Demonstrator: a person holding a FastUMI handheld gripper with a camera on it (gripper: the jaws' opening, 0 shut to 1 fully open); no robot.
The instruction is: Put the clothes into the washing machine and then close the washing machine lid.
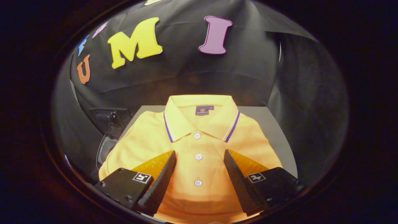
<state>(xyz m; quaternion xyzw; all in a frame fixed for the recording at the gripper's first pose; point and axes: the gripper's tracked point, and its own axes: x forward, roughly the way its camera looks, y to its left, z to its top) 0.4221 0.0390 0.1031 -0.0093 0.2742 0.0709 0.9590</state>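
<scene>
A folded yellow polo shirt (199, 146) with a blue-and-white striped collar lies flat on a grey surface (273, 124), buttons facing up. My gripper (199, 155) is open just above the shirt, its two fingers spread to either side of the button placket. Nothing is held between them. To the left of the shirt, a dark device with a rounded opening (107, 130) is partly in view; I cannot tell whether it is the washing machine.
Black cloth walls close in behind and on both sides of the grey surface. The bare strip of surface runs along the shirt's right side and behind the collar.
</scene>
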